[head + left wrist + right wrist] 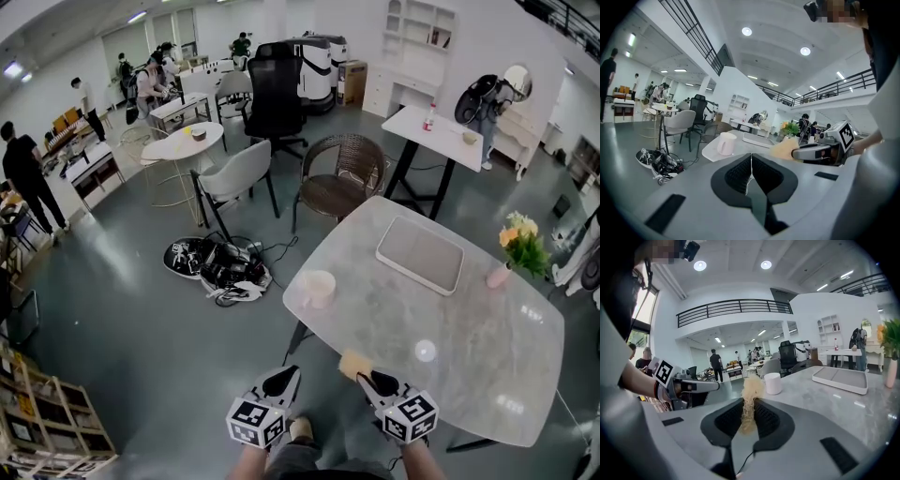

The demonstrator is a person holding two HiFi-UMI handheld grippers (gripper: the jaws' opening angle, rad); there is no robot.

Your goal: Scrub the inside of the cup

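Tan scrubber (751, 386): fibrous wad. The top tuft stands clear of the pads and the lower end is buried between them.
Right gripper (367, 376): jaws clamped on the scrubber, tip at the near edge of the table. The hand behind it is cut off by the frame bottom.
Left gripper (751, 157): jaws fully together with nothing between them. It sits just left of the right gripper, off the table's edge and above the floor.
Table (469, 356): pale marbled top, glossy. The legs are mostly hidden under it.
Cup (319, 288): white, upright at the table's left edge, well apart from both grippers. The inside is too small to make out.
Tray (420, 254): grey and flat, farther in, to the right of the cup.
Vase (499, 275): pink, holding flowers, at the table's far right edge.
Floor gear (217, 267): dark tangle with cables, left of the table. Single items can't be told apart.
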